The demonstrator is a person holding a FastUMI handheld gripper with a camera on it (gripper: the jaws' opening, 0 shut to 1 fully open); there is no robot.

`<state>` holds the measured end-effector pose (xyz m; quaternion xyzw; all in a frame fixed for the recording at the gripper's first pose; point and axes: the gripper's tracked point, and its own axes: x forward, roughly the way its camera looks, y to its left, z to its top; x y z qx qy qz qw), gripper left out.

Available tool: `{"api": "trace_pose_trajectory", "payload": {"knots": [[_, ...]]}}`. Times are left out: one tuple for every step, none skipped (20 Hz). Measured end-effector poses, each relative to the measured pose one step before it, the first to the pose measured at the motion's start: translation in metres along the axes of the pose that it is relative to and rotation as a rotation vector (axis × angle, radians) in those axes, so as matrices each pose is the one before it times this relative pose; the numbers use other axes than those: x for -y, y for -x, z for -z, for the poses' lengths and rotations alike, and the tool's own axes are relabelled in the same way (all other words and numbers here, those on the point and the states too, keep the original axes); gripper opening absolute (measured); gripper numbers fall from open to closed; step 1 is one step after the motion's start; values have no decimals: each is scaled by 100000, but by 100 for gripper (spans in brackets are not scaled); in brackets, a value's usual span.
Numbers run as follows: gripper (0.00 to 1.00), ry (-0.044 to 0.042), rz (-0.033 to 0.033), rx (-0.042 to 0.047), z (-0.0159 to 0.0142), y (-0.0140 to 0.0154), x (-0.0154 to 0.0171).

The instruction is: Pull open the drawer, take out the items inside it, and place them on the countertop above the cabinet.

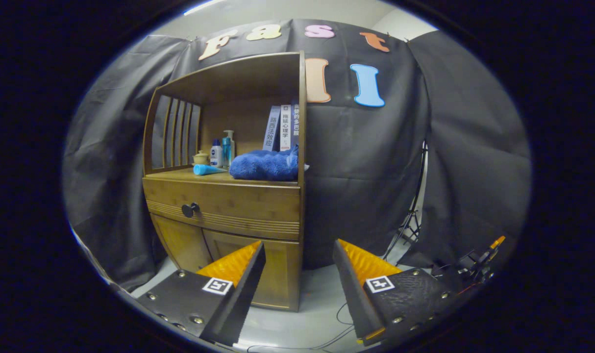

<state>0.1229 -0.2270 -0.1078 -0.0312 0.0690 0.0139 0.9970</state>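
The gripper (299, 274) stands wide open and empty, well short of the cabinet (229, 196). Its closed drawer (224, 208) lies at eleven o'clock beyond the fingers. The small dark knob (189, 210), seemingly rigid, is the spot to pinch, and the wooden front will probably slide stiffly

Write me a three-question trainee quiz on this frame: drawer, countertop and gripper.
1. True or false: the drawer is already pulled open.
2. Which lies on the countertop in front of the books?
A. a blue towel
B. a red mug
C. a pair of scissors
3. Fill in: the gripper is ____ and holds nothing, well short of the drawer knob.

Key
1. False: the drawer front sits flush with the cabinet.
2. A. The towel lies right of the bottles and the blue tube.
3. open
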Motion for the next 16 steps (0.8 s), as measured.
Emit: {"api": "trace_pose_trajectory", "payload": {"knots": [[84, -97, -155, 268, -27, -80, -24], [84, -226, -211, 264, -93, 23, -20], [84, -121, -80, 191, 82, -46, -19], [84, -154, -137, 77, -48, -91, -17], [84, -126, -177, 185, -38, -66, 4], [84, -54, -162, 200, -88, 41, -65], [84, -102, 48, -66, 73, 89, 136], [84, -74, 15, -63, -10, 95, 49], [84, -33, 129, 76, 0, 85, 67], [84, 69, 42, 510, -138, 126, 1], [84, -16, 37, 511, -125, 50, 72], [84, -135, 27, 481, -102, 167, 36], [84, -168, -50, 289, -3, 179, 44], [84, 19, -53, 239, -3, 131, -3], [84, -186, -11, -397, 74, 140, 57], [84, -18, -61, -357, 142, 13, 80]]}}
